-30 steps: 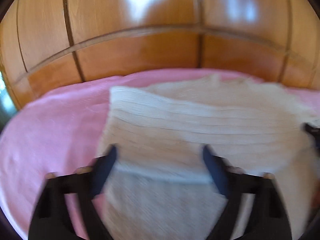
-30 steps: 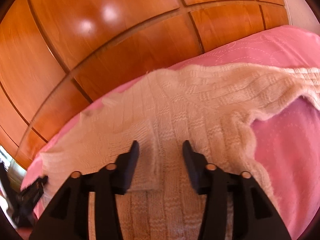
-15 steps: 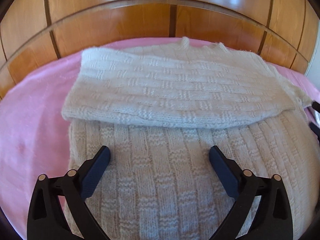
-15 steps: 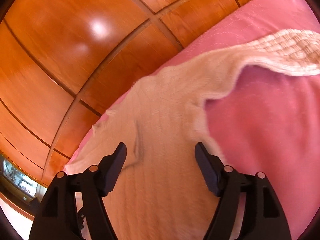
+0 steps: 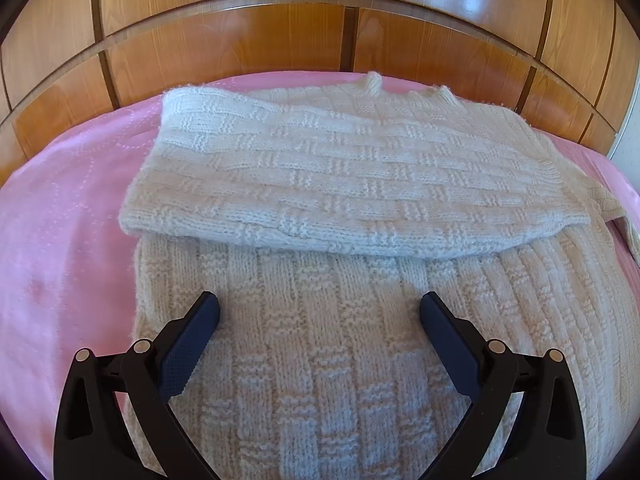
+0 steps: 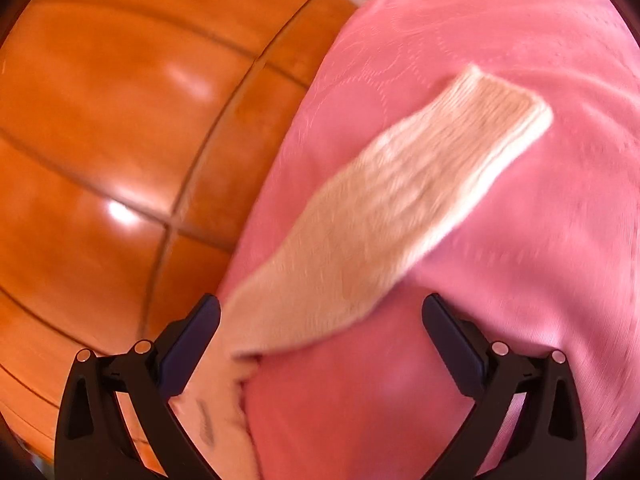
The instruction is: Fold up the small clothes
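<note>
One garment is seen: a cream knitted sweater (image 5: 352, 208), basket-weave blocks of ribbed and smooth stitch, fuzzy at the edges. It is laid on a pink bedspread (image 5: 68, 216), up against the far edge where the wooden headboard (image 5: 240, 48) rises. One sleeve is folded across the chest in the left wrist view, forming a thick horizontal band with a rounded fold along its near side; the body panel runs from under it toward the camera. A second sleeve (image 6: 384, 216) is seen in the right wrist view: a long tapering strip with a ribbed cuff at its squared end, stretched diagonally out over the pink fabric. That view is motion-blurred, so stitch detail cannot be read.

Bedspread: smooth, slightly glossy cloth with stitched dotted curves. Headboard: glossy orange-brown panels split by dark grooves, window glare on the varnish.

Two grippers are counted, each with two black fingers and dark textured pads. Left gripper (image 5: 320, 312): jaws spread wide over the body panel, nothing pinched. Right gripper (image 6: 320, 312): jaws spread wide, the sleeve's wide end between the fingers, not clamped.
</note>
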`<state>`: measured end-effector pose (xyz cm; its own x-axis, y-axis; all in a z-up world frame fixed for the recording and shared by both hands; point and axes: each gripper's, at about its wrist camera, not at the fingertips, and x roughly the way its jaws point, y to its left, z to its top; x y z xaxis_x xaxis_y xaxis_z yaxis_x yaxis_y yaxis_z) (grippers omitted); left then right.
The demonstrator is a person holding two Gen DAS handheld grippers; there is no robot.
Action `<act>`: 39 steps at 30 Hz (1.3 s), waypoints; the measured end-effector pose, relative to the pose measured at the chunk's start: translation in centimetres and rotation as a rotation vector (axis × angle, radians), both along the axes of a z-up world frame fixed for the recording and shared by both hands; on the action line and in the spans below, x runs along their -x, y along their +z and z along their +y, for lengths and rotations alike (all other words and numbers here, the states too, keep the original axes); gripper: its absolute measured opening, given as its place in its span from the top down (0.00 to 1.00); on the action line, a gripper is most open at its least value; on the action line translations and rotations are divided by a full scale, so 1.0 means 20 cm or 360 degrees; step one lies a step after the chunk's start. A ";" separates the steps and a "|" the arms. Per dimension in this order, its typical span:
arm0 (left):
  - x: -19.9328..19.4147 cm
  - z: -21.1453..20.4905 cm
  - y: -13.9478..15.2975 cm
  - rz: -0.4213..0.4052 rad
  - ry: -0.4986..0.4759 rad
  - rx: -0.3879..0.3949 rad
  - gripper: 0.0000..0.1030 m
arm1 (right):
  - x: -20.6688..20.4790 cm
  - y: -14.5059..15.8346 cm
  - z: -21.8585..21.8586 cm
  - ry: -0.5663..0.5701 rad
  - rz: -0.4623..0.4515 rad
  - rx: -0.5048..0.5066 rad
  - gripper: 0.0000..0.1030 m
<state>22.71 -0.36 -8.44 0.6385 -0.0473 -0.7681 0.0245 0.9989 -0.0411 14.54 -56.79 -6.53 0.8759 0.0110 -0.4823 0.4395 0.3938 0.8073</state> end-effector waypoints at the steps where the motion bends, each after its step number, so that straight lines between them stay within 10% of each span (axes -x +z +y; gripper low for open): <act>1: 0.00 0.00 0.00 0.0001 -0.0001 0.0000 0.04 | 0.00 0.00 -0.02 -0.0018 0.0001 0.0005 0.02; 12: 0.00 0.01 0.00 -0.0005 0.0005 0.0027 0.04 | 0.03 -0.06 -0.21 -0.0326 -0.0045 -0.0190 0.04; 17: 0.00 0.01 0.00 -0.0008 0.0008 0.0028 0.04 | 0.07 -0.17 -0.26 -0.0379 0.0056 -0.0271 0.92; 18: 0.00 0.01 0.00 -0.0009 0.0008 0.0031 0.04 | 0.09 -0.22 -0.27 -0.0398 0.0048 -0.0321 0.95; 28: 0.01 0.01 0.00 -0.0017 0.0013 0.0053 0.04 | 0.04 -0.02 -0.23 -0.0292 -0.0037 -0.0125 0.93; 39: 0.01 0.01 -0.01 -0.0018 0.0017 0.0084 0.04 | -0.39 0.40 0.56 0.0425 -0.0204 0.0281 0.93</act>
